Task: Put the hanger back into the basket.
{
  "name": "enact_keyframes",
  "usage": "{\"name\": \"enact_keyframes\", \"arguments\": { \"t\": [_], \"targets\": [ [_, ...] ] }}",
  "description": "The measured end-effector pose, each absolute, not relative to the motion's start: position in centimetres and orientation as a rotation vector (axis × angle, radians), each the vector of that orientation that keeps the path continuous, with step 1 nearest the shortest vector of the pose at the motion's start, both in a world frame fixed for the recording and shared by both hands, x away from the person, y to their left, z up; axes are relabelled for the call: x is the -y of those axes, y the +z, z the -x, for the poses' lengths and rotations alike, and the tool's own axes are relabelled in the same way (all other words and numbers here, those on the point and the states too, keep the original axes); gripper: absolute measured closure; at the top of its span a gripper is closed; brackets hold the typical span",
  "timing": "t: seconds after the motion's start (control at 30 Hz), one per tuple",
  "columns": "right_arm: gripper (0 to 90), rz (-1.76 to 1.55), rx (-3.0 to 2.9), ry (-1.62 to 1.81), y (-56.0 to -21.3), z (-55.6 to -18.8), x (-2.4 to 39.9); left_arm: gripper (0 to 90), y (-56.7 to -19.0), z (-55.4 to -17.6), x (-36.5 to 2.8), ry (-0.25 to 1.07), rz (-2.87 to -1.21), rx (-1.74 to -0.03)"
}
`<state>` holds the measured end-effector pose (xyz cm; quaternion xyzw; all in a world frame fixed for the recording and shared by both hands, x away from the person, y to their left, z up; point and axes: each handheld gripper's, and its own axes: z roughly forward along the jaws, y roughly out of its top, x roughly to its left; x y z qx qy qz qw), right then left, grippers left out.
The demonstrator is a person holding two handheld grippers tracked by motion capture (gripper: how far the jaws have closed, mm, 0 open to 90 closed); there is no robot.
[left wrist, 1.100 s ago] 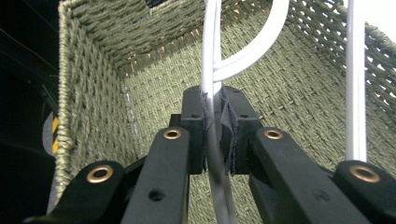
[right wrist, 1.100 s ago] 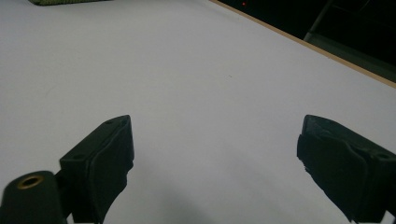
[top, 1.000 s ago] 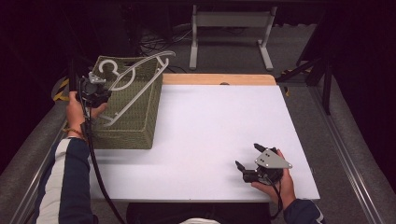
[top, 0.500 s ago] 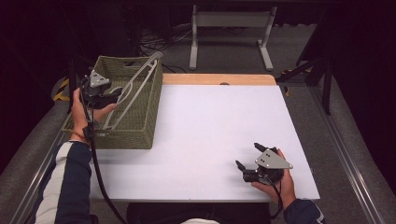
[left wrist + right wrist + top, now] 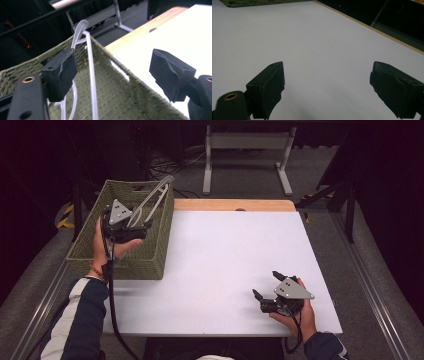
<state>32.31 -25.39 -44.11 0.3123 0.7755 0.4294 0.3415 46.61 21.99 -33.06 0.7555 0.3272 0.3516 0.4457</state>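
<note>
Hanger (image 5: 150, 202), white and thin, leans inside the green woven basket (image 5: 90, 252) at the table's left edge, its long axis running up from the basket floor toward the far right corner, where its top pokes out above the rim. The left gripper (image 5: 131, 222) hovers over the basket just beside it. In the left gripper view the jaws have just been opening and now stand wide apart; the hanger's bars pass just behind the nearer pad (image 5: 61, 73), close against it, but nothing is pinched between the two. So I'd judge the hanger let go and resting on the basket wall by itself.

The hanger lies to the gripper's far side, so a clean retreat for that hand looks like a pull toward the person or upward, away from the leaning bars, since a sideways brush could tip them. The basket rim sits close below.

The right gripper (image 5: 265, 297) rests well apart, near the table's (image 5: 235, 255) front right corner, jaws spread with only bare white surface between them. It is much the farther hand. The whole middle of the table lies free for moving.
</note>
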Motion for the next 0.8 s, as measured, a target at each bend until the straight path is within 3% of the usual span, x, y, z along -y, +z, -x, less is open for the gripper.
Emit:
{"name": "enact_keyframes", "arguments": {
  "t": [0.17,0.4,0.8],
  "targets": [
    [12.7,-0.828,-2.011,1.125,-44.1,-32.5,25.5,12.9,-33.4,-46.1,-21.3,0.832,-1.841,-0.787],
    [12.7,-0.83,-2.007,1.127,-43.9,-32.6,25.5,7.6,-33.9,-45.3,-20.2,0.75,-1.827,-0.756],
    [12.7,-0.84,-2.003,1.133,-44.0,-32.6,25.7,5.1,-34.4,-42.8,-18.1,0.725,-1.793,-0.607]
  ]
}}
